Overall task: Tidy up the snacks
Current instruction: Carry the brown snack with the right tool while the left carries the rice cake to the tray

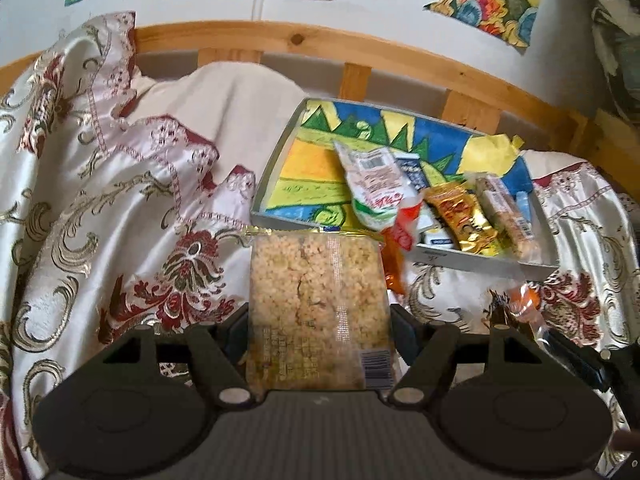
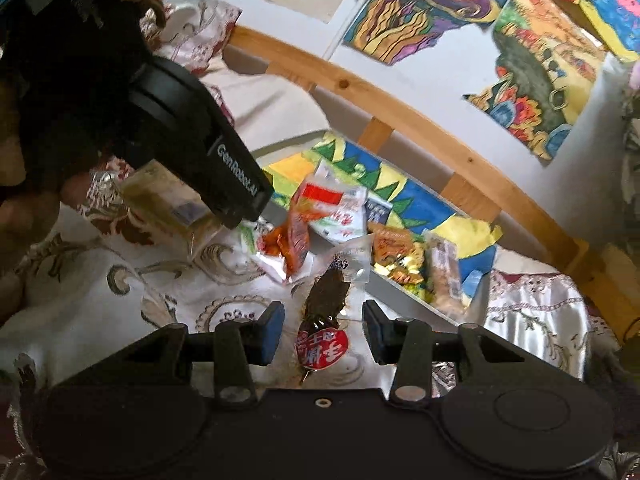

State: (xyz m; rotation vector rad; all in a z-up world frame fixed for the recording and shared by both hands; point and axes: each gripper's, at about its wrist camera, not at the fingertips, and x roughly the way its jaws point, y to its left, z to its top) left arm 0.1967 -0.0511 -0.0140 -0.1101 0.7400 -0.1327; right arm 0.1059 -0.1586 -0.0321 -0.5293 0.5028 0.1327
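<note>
Covering the bed is an embroidered satin bedspread point(image 1: 120, 208) in cream, red and gold, with a wooden bed rail point(image 1: 360, 46) behind it and painted pictures point(image 2: 532, 76) on the wall above. A shallow grey tray point(image 1: 276, 168), lined with a bright crayon drawing, lies on the bedspread near the rail. Inside its near right part sit a white and green packet point(image 1: 372, 184), a gold wrapped bar point(image 1: 460, 216) and a clear wrapped grain bar point(image 1: 506, 210) side by side; a red and orange packet point(image 1: 402, 232) hangs over the tray's front rim.

The left claw point(image 1: 320, 332) is clenched on a clear bag of puffed rice cake point(image 1: 316, 304), its pads pressing both long edges, the bag's far end just before the tray's front rim.

The right claw point(image 2: 323, 334) grips a small clear pouch of dark snack with a red label point(image 2: 324, 312); whether the pads press on the clear edges I cannot tell for sure. It hangs above the bedspread, just before the tray.
</note>
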